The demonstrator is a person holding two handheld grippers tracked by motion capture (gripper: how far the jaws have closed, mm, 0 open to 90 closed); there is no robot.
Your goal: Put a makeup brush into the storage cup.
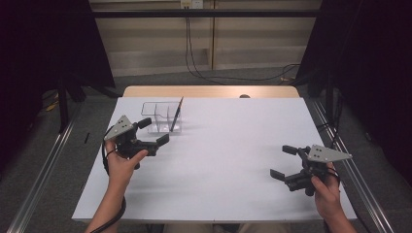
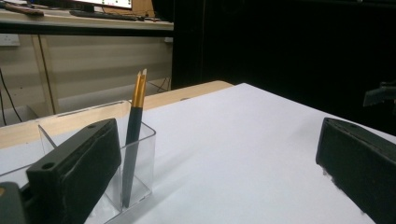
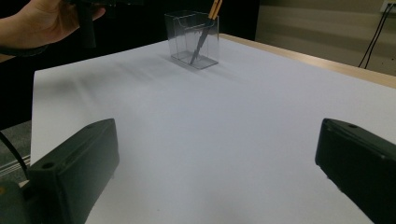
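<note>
A: Where's the pen [image 1: 176, 115]?
B: Leaning in the clear holder [image 1: 156, 116] on the surface [image 1: 233, 160], beside the left gripper [image 1: 156, 131]; both grippers gape empty.
A: Next?
B: Probably closing on its shaft.

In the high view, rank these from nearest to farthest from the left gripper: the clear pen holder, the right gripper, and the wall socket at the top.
From the left gripper:
1. Clear pen holder, just beyond it on the table's far left, with a black and gold pen standing inside.
2. Right gripper, across the table near the right edge.
3. Wall socket, on the back wall, beyond the table.
</note>
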